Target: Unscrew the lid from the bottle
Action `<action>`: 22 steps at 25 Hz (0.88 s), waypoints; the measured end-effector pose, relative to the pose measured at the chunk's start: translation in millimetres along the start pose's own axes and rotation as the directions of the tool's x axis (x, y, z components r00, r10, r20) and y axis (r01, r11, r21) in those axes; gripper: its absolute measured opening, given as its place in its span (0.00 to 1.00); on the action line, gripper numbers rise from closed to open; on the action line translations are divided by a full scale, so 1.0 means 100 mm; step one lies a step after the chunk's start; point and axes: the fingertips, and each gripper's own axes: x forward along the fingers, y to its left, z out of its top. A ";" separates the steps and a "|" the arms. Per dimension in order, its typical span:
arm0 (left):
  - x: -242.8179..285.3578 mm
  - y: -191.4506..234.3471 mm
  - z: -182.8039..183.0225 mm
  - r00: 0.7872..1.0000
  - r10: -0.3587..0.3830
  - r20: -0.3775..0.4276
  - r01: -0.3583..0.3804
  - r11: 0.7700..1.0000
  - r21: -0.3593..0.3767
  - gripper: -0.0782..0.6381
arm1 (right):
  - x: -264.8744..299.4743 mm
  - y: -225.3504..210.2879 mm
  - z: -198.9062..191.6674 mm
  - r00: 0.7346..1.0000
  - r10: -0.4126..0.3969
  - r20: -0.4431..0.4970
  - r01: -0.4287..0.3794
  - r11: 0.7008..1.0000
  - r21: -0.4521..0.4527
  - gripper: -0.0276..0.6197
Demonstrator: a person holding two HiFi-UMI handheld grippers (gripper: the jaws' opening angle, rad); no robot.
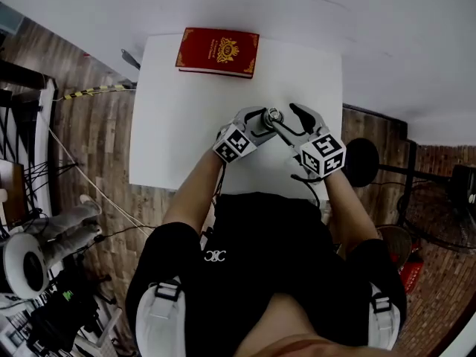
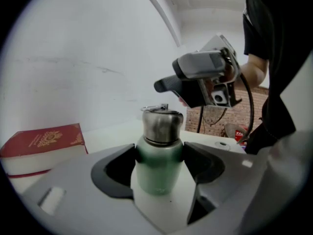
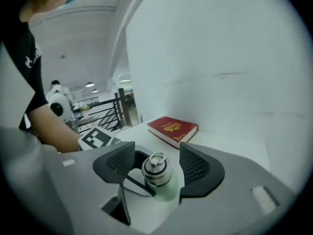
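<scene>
Bottle (image 2: 157, 168) stands upright on the white table (image 1: 167, 143), near the table's front edge and just ahead of the person. It is a small green flask with a brushed steel lid (image 2: 162, 125), and a thin metal ring stands on top of the lid. The lid sits on the neck, and no gap shows beneath it.

The left gripper (image 2: 159, 154) is clenched on the bottle. Its two dark pads press the green body from either side just below the lid, with the bottle's foot on the table between them.

The right gripper (image 3: 156, 153) is released. In its own view the ribbed pads stand apart, one to each side of the lid, with a clear gap on both sides. It looks down on the ring from above. The left gripper view shows it tilted in the air up and to the right of the lid, not touching it.

In the head view the two grippers meet over the bottle, and their marker cubes (image 1: 232, 144) (image 1: 324, 155) face up toward the camera. The person's bare forearms reach in from a black shirt.

A red hardback book (image 1: 218, 51) with a gold emblem lies flat at the far edge of the table, well apart from the bottle. Wooden floor (image 1: 97, 140) shows beside the table.
</scene>
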 end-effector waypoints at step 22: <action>0.01 0.00 0.00 1.000 -0.003 0.005 0.003 1.000 0.001 0.62 | 0.38 0.08 -0.66 0.929 0.027 -0.369 -0.201 0.874 -0.442 0.44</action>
